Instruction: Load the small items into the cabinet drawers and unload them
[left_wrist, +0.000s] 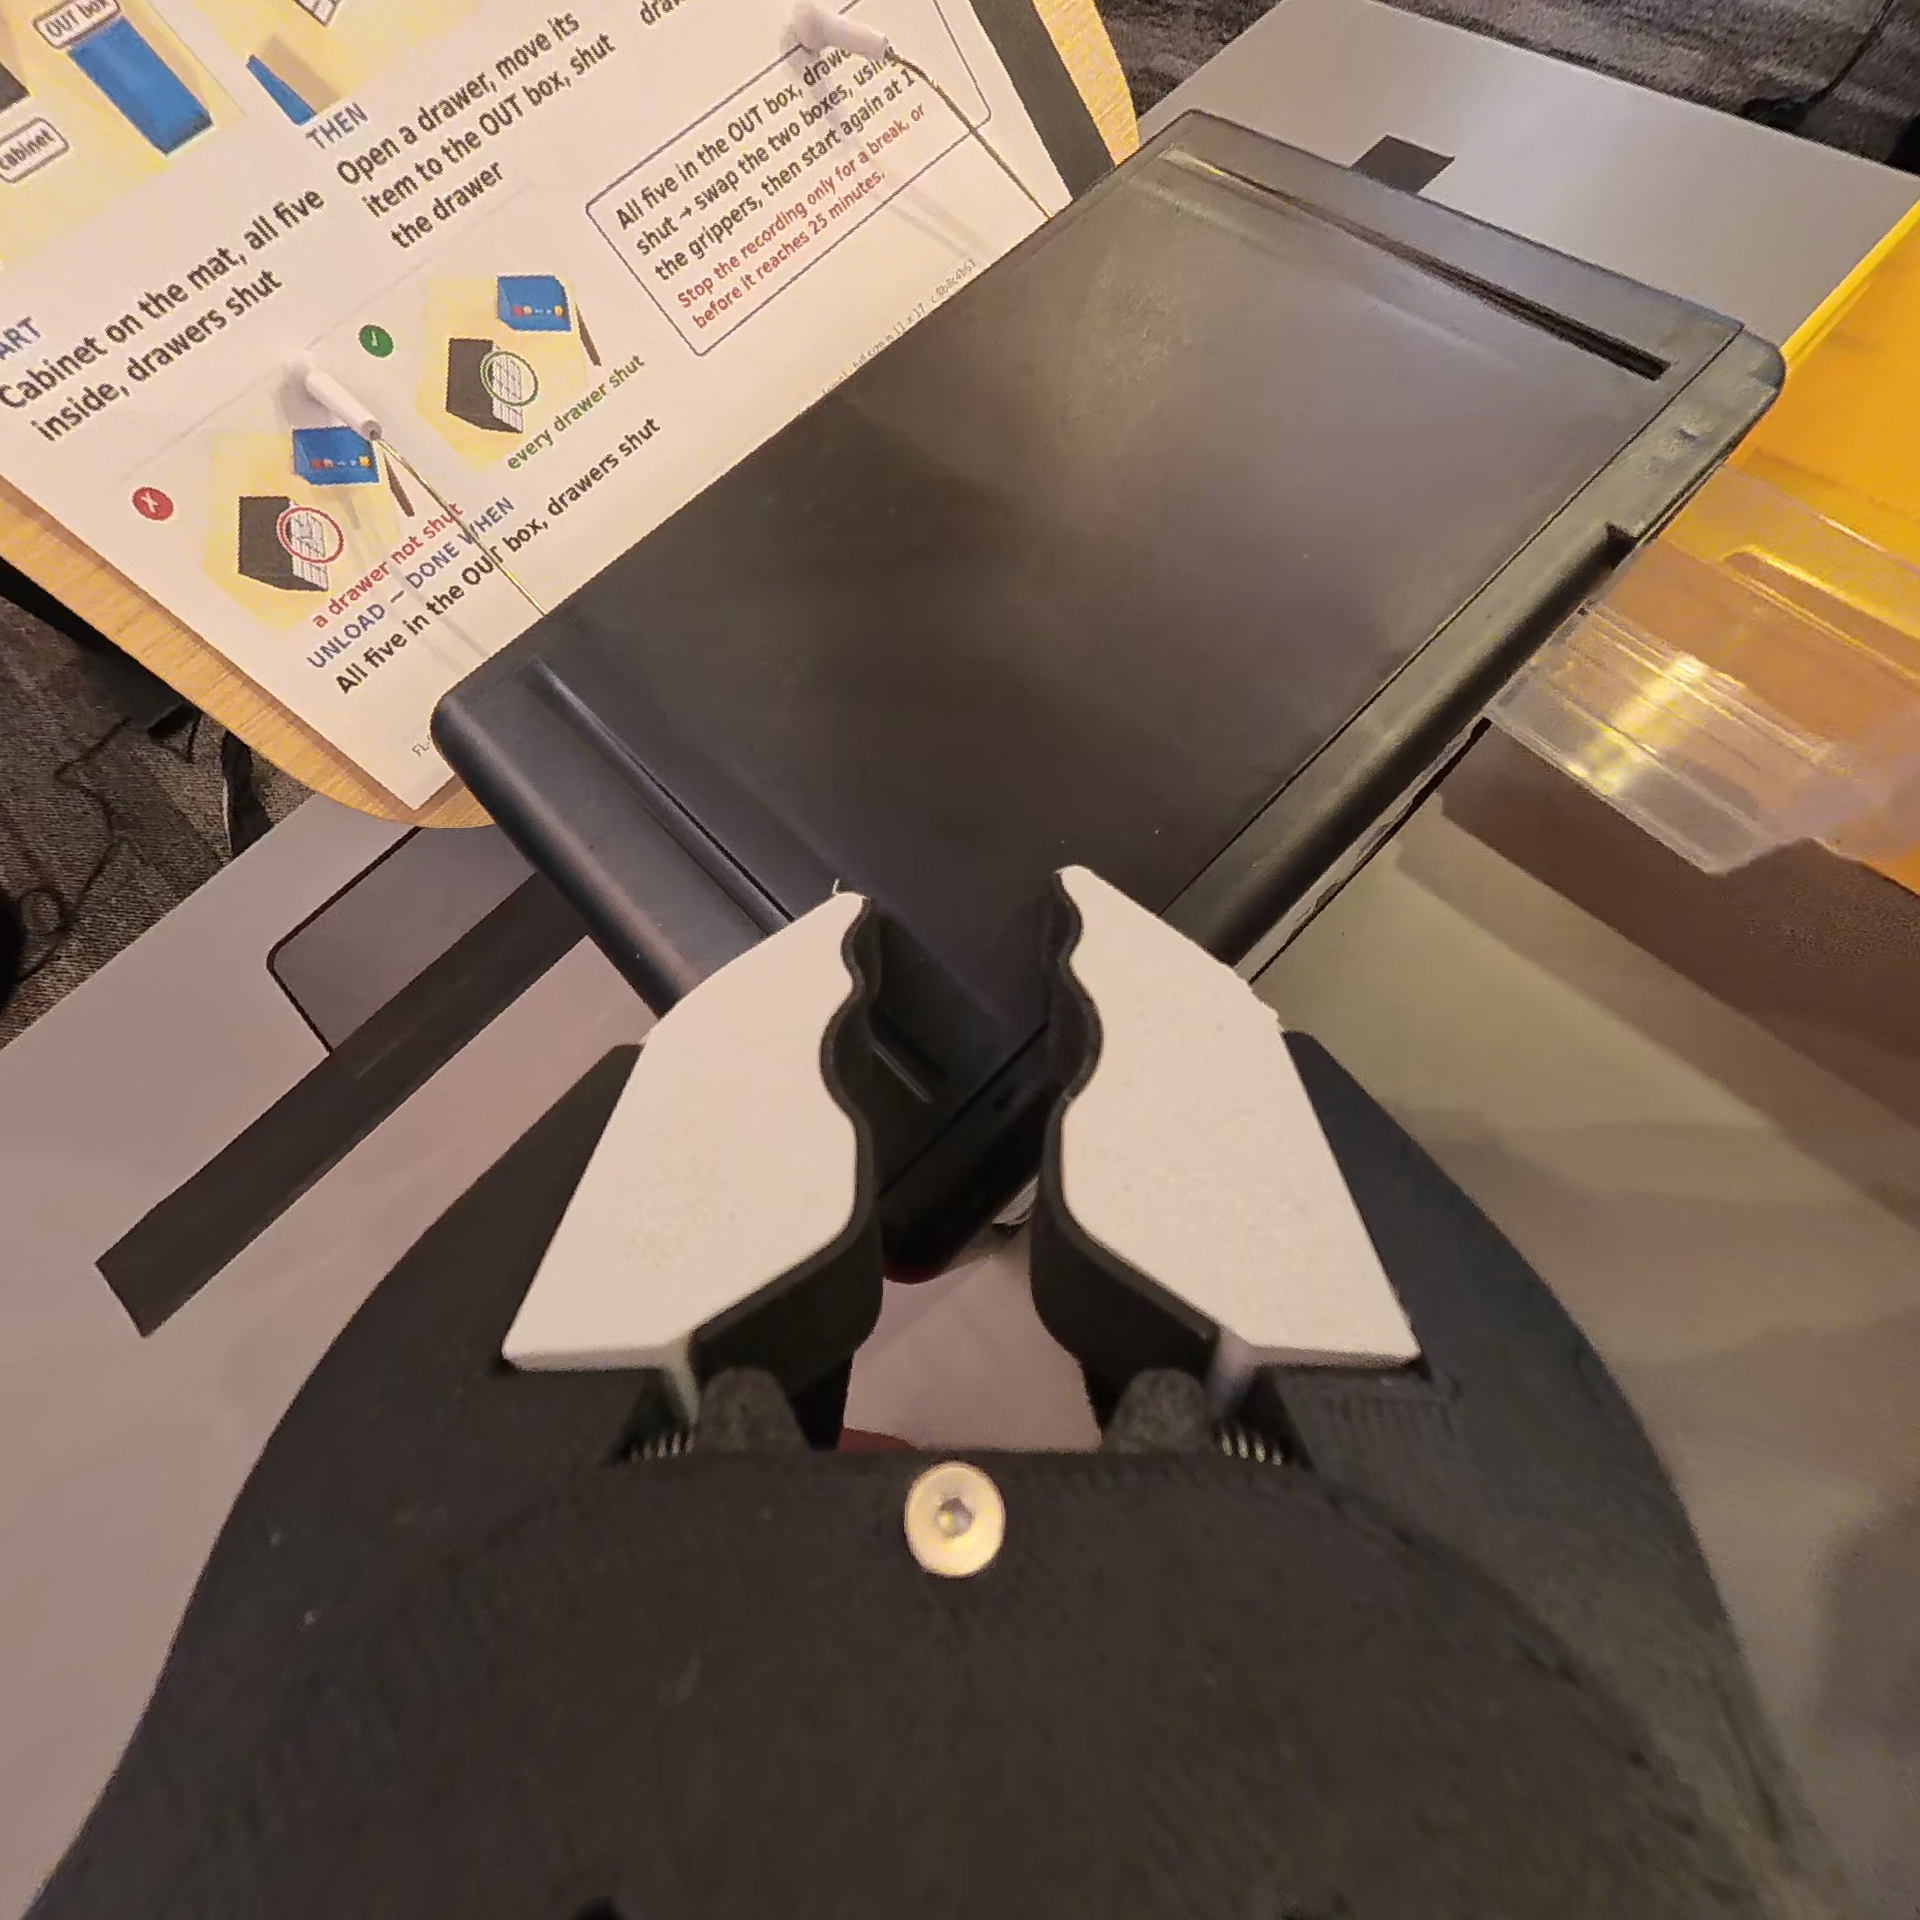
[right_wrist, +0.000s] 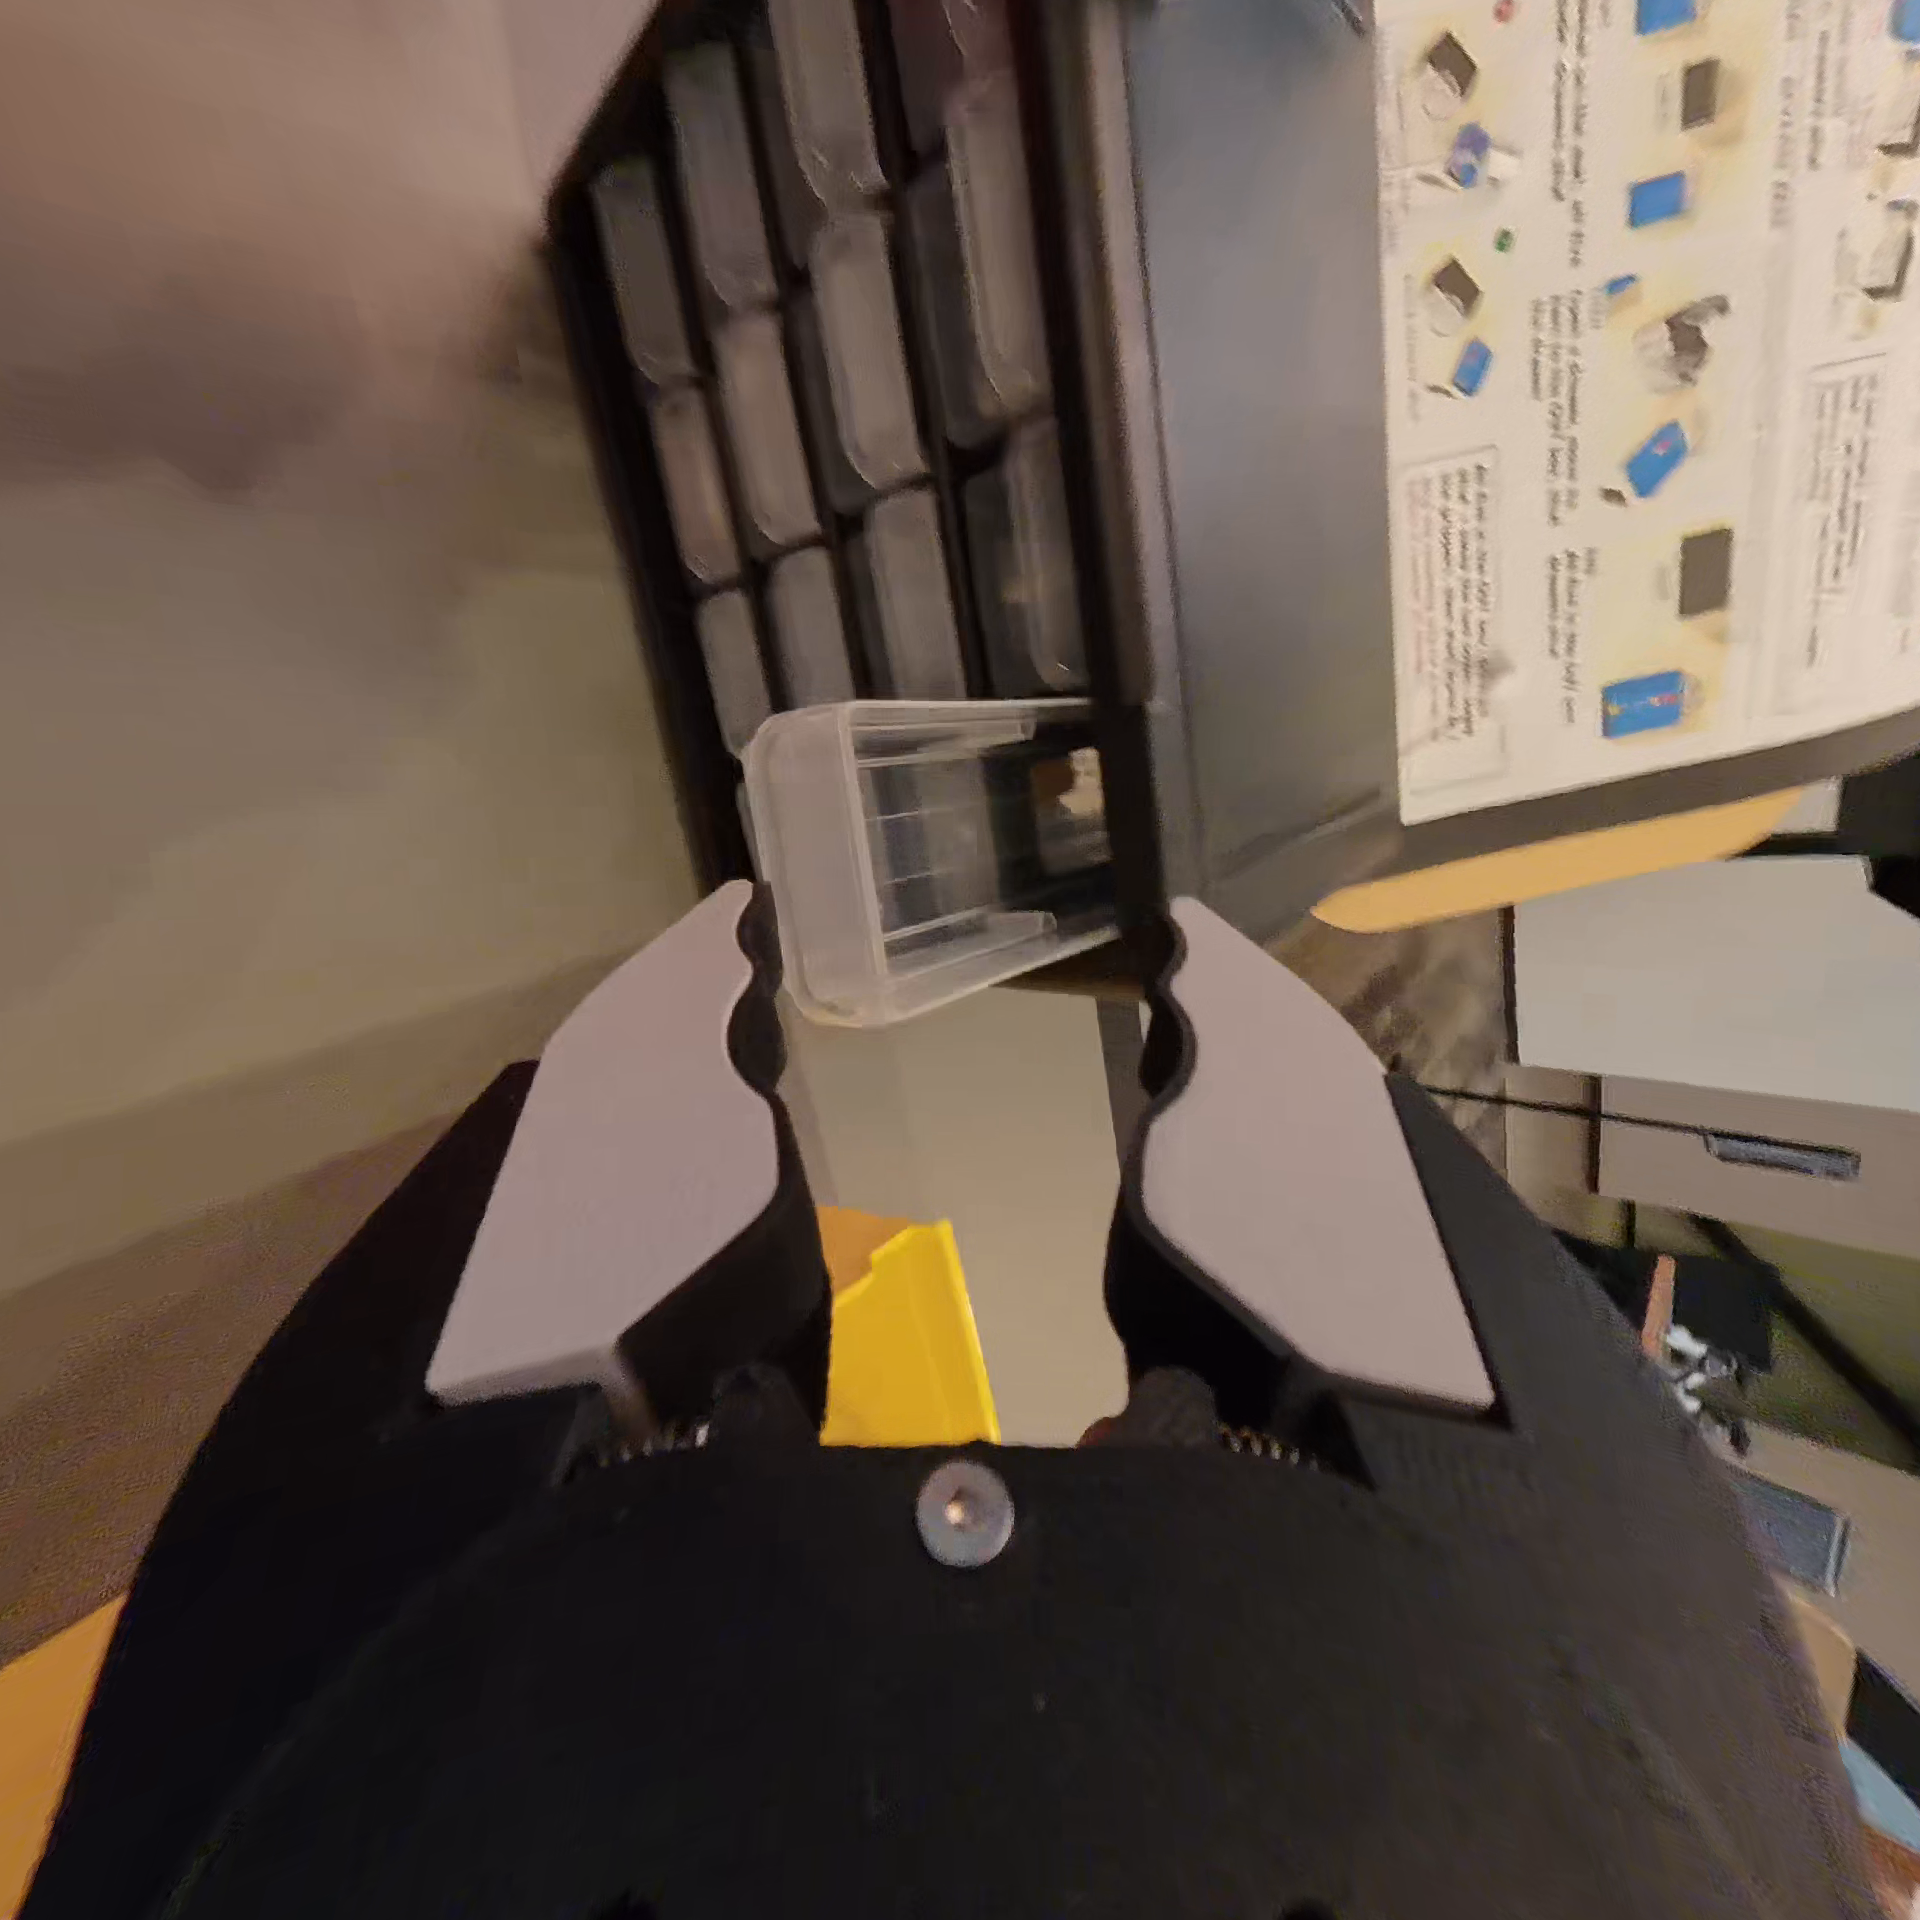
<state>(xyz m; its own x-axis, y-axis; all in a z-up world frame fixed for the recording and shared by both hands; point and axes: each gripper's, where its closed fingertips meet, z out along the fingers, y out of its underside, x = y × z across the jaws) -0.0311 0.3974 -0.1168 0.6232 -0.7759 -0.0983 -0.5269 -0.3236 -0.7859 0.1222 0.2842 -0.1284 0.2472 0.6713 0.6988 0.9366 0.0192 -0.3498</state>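
Note:
The black cabinet (left_wrist: 1091, 540) lies under my left gripper (left_wrist: 961, 914), whose fingers are shut on its near corner. In the right wrist view the cabinet front (right_wrist: 831, 364) shows rows of shut clear drawers, and one clear drawer (right_wrist: 914, 862) at the lower corner is pulled out. My right gripper (right_wrist: 961, 925) is open, its fingertips just short of that drawer's front, not touching it. A small brownish thing (right_wrist: 1060, 779) shows deep inside the drawer; I cannot tell what it is. The pulled-out drawer also shows in the left wrist view (left_wrist: 1704, 727).
A printed instruction sheet (left_wrist: 416, 312) on a wooden board stands behind the cabinet, and it also shows in the right wrist view (right_wrist: 1662, 416). A yellow box (right_wrist: 904, 1340) sits below my right gripper. A yellow surface (left_wrist: 1849, 436) lies right of the cabinet on the grey table (left_wrist: 156, 1143). Spacing between my two grippers at the tips: around 20 cm.

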